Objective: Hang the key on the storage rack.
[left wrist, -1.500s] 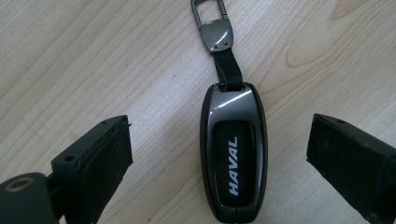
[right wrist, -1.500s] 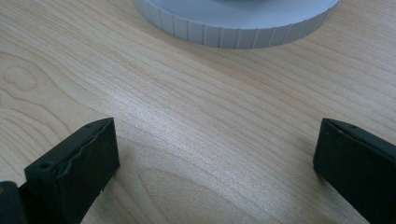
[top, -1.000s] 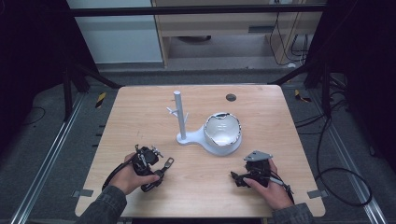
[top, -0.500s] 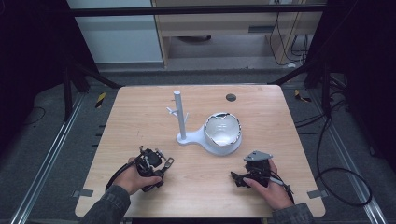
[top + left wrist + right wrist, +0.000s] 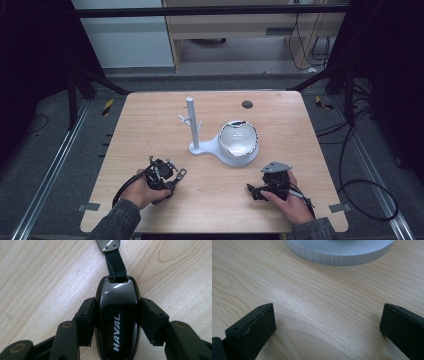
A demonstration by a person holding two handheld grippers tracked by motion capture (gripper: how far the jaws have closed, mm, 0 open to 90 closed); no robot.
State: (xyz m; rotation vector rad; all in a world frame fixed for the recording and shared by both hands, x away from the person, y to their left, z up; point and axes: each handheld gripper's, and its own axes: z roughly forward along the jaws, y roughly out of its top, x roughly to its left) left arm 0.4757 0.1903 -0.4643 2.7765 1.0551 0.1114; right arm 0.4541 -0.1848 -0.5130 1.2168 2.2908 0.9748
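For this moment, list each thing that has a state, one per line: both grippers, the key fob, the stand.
Left gripper: shut on the key fob, low over the table.
Key fob: clamped between the jaws, strap pointing away from them.
Right gripper: open, nothing between the jaws.
White stand: upright, nothing hanging on its pegs.
Bowl at the stand's base: upright, contents unclear.

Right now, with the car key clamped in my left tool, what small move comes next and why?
Probably lift the left tool toward the white stand: its jaws already grip the car key by both sides, the strap trails free, and the stand's pegs look bare.
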